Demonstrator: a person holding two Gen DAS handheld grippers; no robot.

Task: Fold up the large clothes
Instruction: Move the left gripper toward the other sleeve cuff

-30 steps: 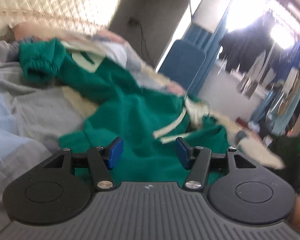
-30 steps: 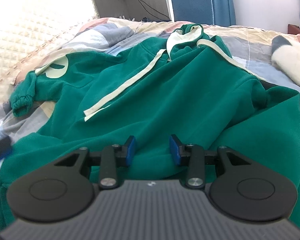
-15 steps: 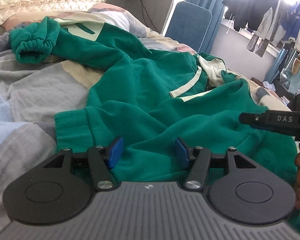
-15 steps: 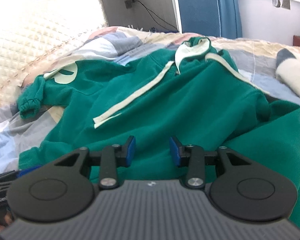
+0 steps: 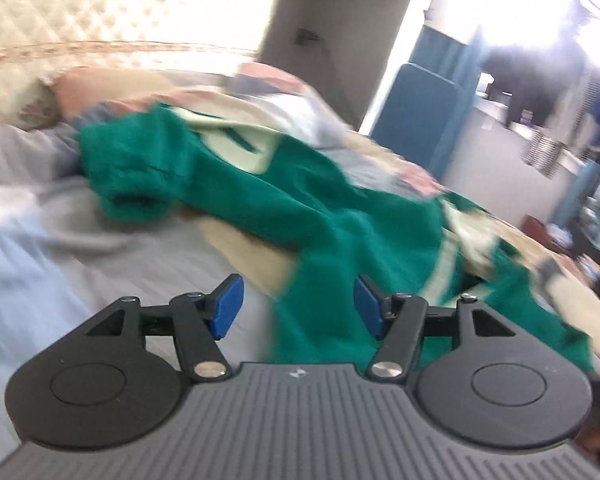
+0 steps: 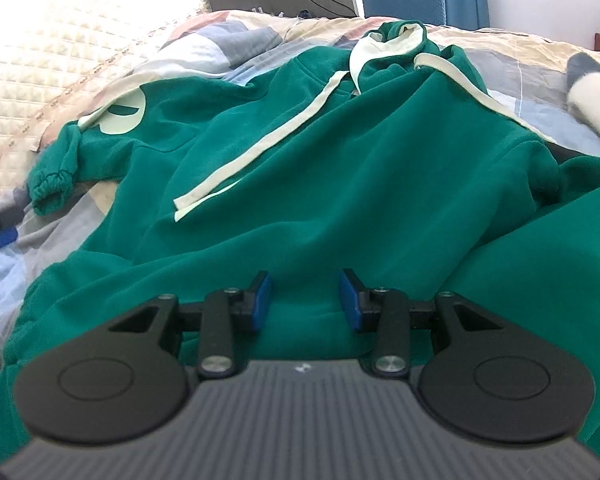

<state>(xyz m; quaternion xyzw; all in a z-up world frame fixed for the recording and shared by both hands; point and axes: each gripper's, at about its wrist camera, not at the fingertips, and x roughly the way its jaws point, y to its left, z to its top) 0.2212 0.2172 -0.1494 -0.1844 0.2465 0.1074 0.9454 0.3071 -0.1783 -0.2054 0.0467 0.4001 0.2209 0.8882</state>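
hovering over the green hoodie [image 6: 340, 184], your left gripper [image 5: 298, 304] has just been widening, nothing between; your right gripper [image 6: 304, 300] gapes narrower, empty.

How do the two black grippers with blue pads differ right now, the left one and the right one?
The left gripper has jaws spread wider, just opening further; the right gripper has them narrower. The left one hovers over the edge of the green fleece hoodie, with the grey patchwork bedding also below it; the right one sits over the hoodie's body, only green beneath. Neither pinches fabric.
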